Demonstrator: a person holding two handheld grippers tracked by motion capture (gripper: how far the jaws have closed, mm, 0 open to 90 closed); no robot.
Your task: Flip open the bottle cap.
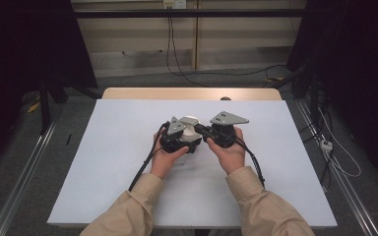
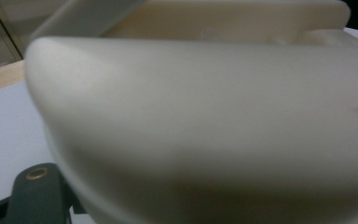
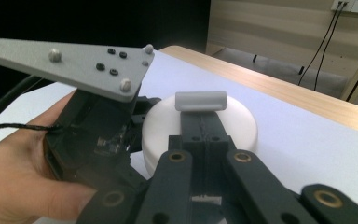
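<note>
White round container [image 1: 191, 129] sits mid-table on the white sheet [image 1: 118, 162], nearer its far edge. Left gripper [image 1: 189, 139] clamps its side; right gripper [image 3: 200, 122], jaws closed together, lies over its top, tips at the grey knob [image 3: 200, 100].

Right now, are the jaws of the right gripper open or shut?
Shut. In the right gripper view, the right gripper has its jaws together over the white round container, beneath a small grey handle.

1. Both sleeves [image 1: 128, 211] are tan cloth, long, with cuffs at the wrists.
2. Each gripper [image 1: 181, 133] is black, topped by a grey three-cornered plate [image 3: 70, 63] with dark screws and pale studs.
3. Brass-ringed pivots [image 3: 175, 157] dot the black links.
4. Black cables [image 1: 142, 167] trail back.
</note>
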